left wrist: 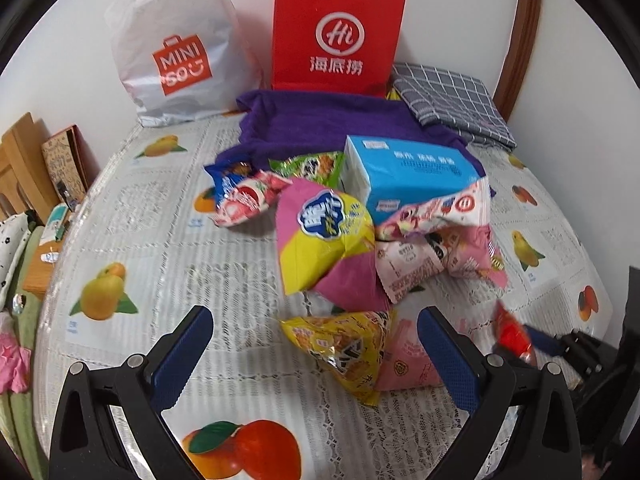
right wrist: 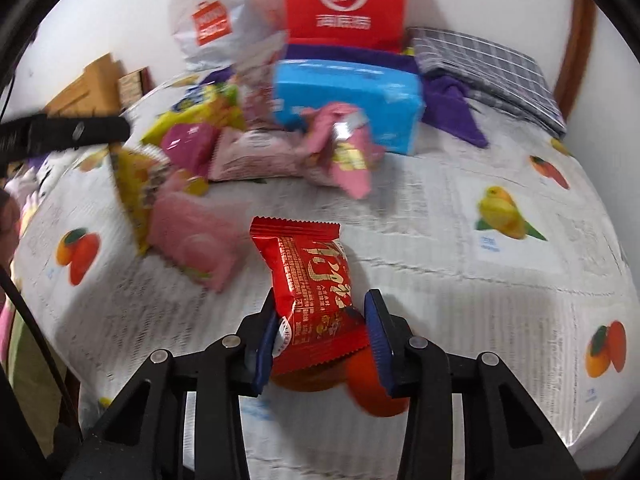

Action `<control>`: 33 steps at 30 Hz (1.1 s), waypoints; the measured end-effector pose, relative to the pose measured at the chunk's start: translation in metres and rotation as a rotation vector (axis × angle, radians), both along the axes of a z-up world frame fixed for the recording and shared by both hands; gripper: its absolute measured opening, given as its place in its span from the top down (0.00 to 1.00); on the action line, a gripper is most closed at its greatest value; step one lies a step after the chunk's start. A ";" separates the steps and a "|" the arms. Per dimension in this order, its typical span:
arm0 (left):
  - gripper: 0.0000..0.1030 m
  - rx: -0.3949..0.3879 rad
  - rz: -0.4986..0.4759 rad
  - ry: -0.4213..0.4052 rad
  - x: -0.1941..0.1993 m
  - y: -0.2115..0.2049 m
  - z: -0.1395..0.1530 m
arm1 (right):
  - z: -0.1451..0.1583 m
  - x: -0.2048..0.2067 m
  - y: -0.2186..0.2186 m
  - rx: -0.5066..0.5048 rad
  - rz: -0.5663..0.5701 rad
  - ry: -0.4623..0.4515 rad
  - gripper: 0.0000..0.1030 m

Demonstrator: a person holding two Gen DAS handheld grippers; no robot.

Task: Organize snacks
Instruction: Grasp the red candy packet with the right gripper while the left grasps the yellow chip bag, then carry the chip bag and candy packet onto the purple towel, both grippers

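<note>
A heap of snack packets lies on the fruit-print tablecloth (left wrist: pixel 120 240). In the left wrist view a pink-and-yellow bag (left wrist: pixel 324 240) tops the heap, with a yellow packet (left wrist: pixel 344 348) and a pink packet (left wrist: pixel 408 360) close in front. My left gripper (left wrist: pixel 316 332) is open and empty just before the yellow packet. My right gripper (right wrist: pixel 320 312) is shut on a red snack packet (right wrist: pixel 312 276) and holds it above the cloth; it also shows at the right of the left wrist view (left wrist: pixel 512 336). A blue box (left wrist: pixel 408 176) lies behind the heap.
A white MINISO bag (left wrist: pixel 176 48) and a red paper bag (left wrist: pixel 336 36) stand at the back by the wall. A purple towel (left wrist: pixel 320 124) and a folded grey checked cloth (left wrist: pixel 452 100) lie before them. Wooden items (left wrist: pixel 24 160) stand past the table's left edge.
</note>
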State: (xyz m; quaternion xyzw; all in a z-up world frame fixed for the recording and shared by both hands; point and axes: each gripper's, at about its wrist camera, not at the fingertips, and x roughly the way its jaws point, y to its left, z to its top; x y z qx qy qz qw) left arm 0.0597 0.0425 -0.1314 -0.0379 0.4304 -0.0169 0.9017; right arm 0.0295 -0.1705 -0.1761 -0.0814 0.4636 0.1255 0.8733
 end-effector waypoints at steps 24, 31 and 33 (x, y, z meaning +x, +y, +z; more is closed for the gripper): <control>0.38 -0.029 -0.037 0.060 0.016 0.002 -0.024 | -0.002 0.033 -0.040 0.072 -0.121 -0.056 0.58; 0.38 0.011 -0.020 0.009 0.009 0.011 -0.004 | 0.004 0.034 -0.045 0.080 -0.145 -0.062 0.60; 0.38 0.014 -0.012 -0.005 0.008 0.014 0.003 | 0.009 0.033 -0.048 0.092 -0.153 -0.073 0.60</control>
